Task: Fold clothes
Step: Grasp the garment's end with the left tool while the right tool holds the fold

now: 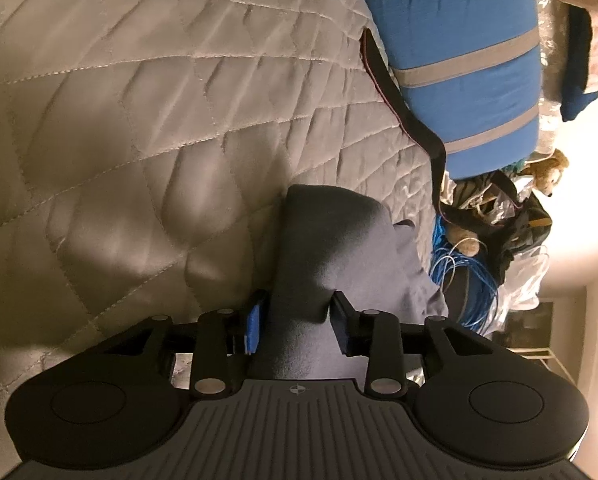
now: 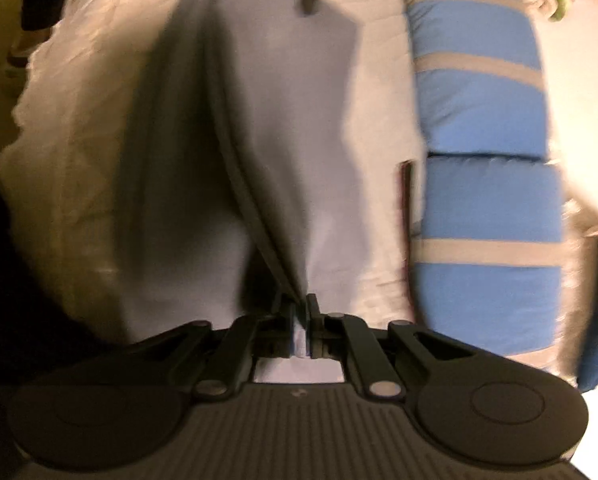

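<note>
A grey garment [image 1: 323,240] lies bunched on the quilted bedspread [image 1: 139,120]. One fold of it rises into my left gripper [image 1: 297,312], filling the gap between the fingers, and both pads touch the cloth. In the right wrist view the same garment [image 2: 299,120] stretches away, pale and blurred, with its dark hem [image 2: 251,200] running down into my right gripper [image 2: 300,320]. That gripper's jaws stand close together, pinching the cloth edge. A dark blurred shape sits on the garment's far end at the top of this view.
A blue pillow with grey stripes [image 1: 459,40] [image 2: 483,120] lies along the bed's right side, with a dark strap [image 1: 399,92] beside it. Past the bed edge sit blue cables [image 1: 459,272], a stuffed toy [image 1: 547,172] and plastic bags.
</note>
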Demonstrator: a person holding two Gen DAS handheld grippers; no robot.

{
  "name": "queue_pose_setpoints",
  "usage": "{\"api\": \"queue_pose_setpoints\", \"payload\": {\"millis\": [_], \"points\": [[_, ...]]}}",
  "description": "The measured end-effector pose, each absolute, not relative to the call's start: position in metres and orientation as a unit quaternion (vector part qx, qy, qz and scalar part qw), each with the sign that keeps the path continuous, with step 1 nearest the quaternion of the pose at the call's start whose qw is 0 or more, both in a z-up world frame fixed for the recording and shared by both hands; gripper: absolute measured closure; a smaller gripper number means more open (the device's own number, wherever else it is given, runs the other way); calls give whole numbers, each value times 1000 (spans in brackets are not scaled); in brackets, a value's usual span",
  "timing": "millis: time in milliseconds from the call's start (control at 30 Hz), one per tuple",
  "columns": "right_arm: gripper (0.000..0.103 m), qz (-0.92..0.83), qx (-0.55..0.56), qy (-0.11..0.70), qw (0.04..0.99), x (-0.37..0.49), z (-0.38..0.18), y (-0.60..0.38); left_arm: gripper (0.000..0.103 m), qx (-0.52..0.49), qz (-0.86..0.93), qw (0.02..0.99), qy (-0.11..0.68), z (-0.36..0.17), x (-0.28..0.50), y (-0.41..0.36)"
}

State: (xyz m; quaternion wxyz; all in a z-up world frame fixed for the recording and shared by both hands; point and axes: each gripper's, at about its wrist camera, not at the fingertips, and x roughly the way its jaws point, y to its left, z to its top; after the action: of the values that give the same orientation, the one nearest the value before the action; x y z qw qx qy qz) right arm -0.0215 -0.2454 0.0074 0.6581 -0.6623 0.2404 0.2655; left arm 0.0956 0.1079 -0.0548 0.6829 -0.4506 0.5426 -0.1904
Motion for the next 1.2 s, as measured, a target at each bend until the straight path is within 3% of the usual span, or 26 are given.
{"api": "queue_pose_setpoints", "payload": {"millis": [67,133,167,400,467,500,533,800,867,900,967,1000,1133,1200], "points": [[62,265,-651,257,663,-25,0,-246,61,-452,-196,682,541,-54,95,108],[30,267,-632,263,678,-30,1,-247,58,-449,-201,682,540,-53,95,107],[27,269,-620,264,688,-33,4,-249,57,-447,-204,683,541,-53,95,106],[16,240,-542,267,760,-46,19,-251,56,-437,-217,691,533,-54,98,98],[16,228,-524,273,774,-40,19,-251,65,-433,-214,696,532,-56,97,96],[16,221,-517,275,780,-37,18,-251,77,-428,-208,699,534,-57,97,95],[16,215,-511,276,785,-35,19,-252,83,-425,-201,700,537,-58,96,95],[16,191,-601,263,730,-19,-11,-240,89,-407,-186,705,550,-52,98,97],[17,184,-620,253,719,-13,-16,-236,89,-409,-185,704,551,-53,97,100],[25,181,-628,248,715,-12,-17,-235,89,-411,-184,703,551,-53,97,102],[52,181,-651,238,698,-10,-20,-235,89,-414,-184,701,552,-54,97,105],[74,183,-664,233,687,-10,-22,-236,89,-414,-183,700,552,-54,97,106],[89,200,-720,202,633,-23,-26,-244,90,-414,-178,701,553,-52,98,108],[85,208,-738,199,610,-28,-29,-245,90,-411,-177,702,554,-50,99,108]]}}
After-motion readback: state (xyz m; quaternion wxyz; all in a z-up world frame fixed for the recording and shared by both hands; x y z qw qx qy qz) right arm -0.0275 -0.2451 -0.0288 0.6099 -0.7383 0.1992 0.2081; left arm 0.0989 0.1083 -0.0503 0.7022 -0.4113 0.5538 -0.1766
